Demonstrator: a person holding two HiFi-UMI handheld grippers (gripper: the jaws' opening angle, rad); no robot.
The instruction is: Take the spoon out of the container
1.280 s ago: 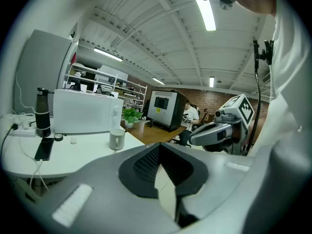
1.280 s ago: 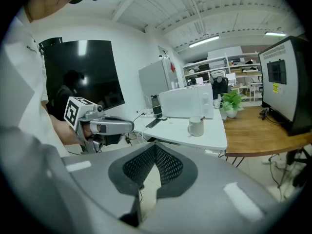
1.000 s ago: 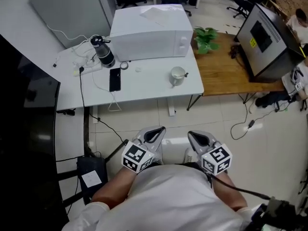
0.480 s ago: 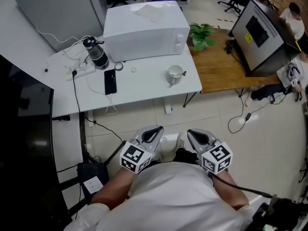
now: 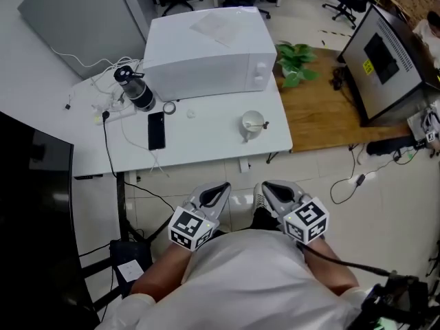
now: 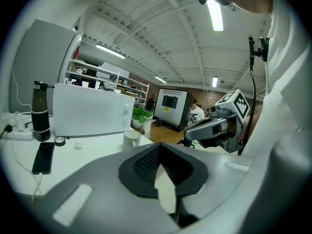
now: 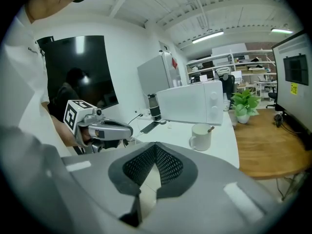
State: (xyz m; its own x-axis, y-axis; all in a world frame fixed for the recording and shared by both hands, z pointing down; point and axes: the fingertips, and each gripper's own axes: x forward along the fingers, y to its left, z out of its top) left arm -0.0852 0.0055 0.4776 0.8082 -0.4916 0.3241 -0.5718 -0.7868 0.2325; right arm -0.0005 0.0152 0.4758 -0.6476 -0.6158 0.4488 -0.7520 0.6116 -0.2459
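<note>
A white mug (image 5: 252, 124) stands near the right front corner of the white table (image 5: 206, 139), with a spoon (image 5: 263, 124) handle sticking out over its rim. The mug (image 7: 201, 136) and spoon (image 7: 210, 128) also show ahead in the right gripper view, and the mug (image 6: 130, 139) in the left gripper view. My left gripper (image 5: 218, 192) and right gripper (image 5: 271, 190) are held side by side close to my body, over the floor and well short of the table. Both are shut and empty; the pads of the left gripper (image 6: 157, 147) and the right gripper (image 7: 155, 147) meet at the tips.
A white microwave (image 5: 210, 50) fills the back of the table. A black flask (image 5: 137, 91), cables and a phone (image 5: 156, 130) lie at its left. Right of the table are a wooden desk (image 5: 323, 108), a plant (image 5: 295, 57) and a monitor (image 5: 385, 53). A black box (image 5: 127, 253) sits on the floor at left.
Both grippers have moved forward toward the table together, staying shut. The table and mug now appear slightly nearer and shifted in the head view.
</note>
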